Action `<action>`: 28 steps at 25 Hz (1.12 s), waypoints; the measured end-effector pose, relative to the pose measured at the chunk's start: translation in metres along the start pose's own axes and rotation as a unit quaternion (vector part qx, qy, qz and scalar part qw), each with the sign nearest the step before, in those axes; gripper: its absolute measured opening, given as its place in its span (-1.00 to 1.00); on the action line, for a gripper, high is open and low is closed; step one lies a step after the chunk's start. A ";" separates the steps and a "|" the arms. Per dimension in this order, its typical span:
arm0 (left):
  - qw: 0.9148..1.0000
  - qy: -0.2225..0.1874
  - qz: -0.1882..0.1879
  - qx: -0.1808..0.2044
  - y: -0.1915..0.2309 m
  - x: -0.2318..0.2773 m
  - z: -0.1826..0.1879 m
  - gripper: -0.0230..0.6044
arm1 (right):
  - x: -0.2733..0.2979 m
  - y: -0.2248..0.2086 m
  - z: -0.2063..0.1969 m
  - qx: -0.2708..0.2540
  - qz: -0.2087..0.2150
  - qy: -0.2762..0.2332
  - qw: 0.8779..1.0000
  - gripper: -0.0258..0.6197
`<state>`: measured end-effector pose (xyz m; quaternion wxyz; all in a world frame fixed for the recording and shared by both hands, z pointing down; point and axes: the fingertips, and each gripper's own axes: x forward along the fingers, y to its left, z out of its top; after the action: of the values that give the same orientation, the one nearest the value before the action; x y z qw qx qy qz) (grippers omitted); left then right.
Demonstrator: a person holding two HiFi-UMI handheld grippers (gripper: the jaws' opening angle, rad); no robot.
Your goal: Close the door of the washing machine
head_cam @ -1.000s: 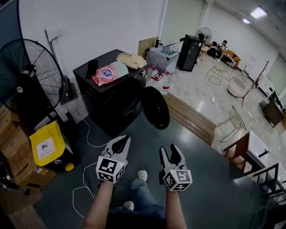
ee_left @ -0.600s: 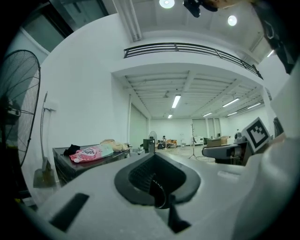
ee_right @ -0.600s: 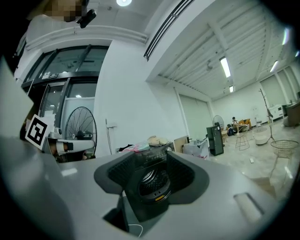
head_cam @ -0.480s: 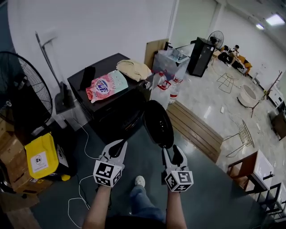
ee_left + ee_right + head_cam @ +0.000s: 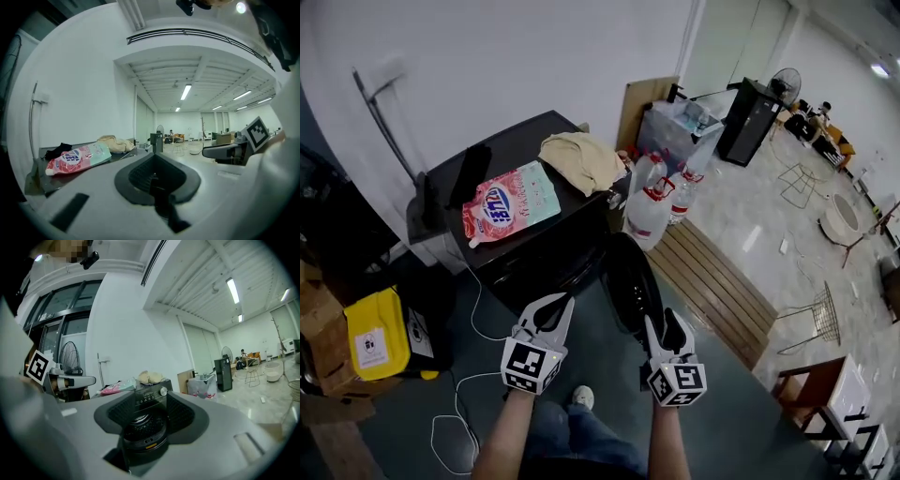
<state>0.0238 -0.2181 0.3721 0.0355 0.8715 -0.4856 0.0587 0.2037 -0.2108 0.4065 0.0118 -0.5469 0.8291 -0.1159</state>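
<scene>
The black washing machine (image 5: 534, 253) stands ahead with its round dark door (image 5: 630, 281) swung open toward me on the right side. My left gripper (image 5: 558, 305) is shut and empty, its tip just short of the machine's front. My right gripper (image 5: 664, 323) hangs slightly open and empty, right below the door's lower edge; I cannot tell whether it touches. In the right gripper view the control panel (image 5: 150, 397) and the round drum opening (image 5: 145, 427) show between the jaws. In the left gripper view the jaws (image 5: 157, 183) meet in a narrow seam.
On the machine's top lie a pink detergent pouch (image 5: 508, 202), a beige cloth (image 5: 581, 155) and a black item (image 5: 469, 173). Water bottles (image 5: 649, 211) stand right of it, beside wooden planks (image 5: 722, 291). A yellow bin (image 5: 375, 333) and a white cable (image 5: 455, 412) are at left.
I have come closer to the washing machine; it and its open door now sit larger and nearer the grippers. Both grippers hold the same pose.
</scene>
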 end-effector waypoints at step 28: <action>0.995 0.049 -0.083 -0.027 -0.025 0.134 -0.156 -0.90 | 0.012 -0.123 -0.216 0.033 -0.087 0.116 0.989 -0.30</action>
<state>0.1048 -0.2995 0.5451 0.0875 0.9034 -0.4111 0.0856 0.2785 -0.2289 0.6429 -0.0767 -0.5988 0.7700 -0.2068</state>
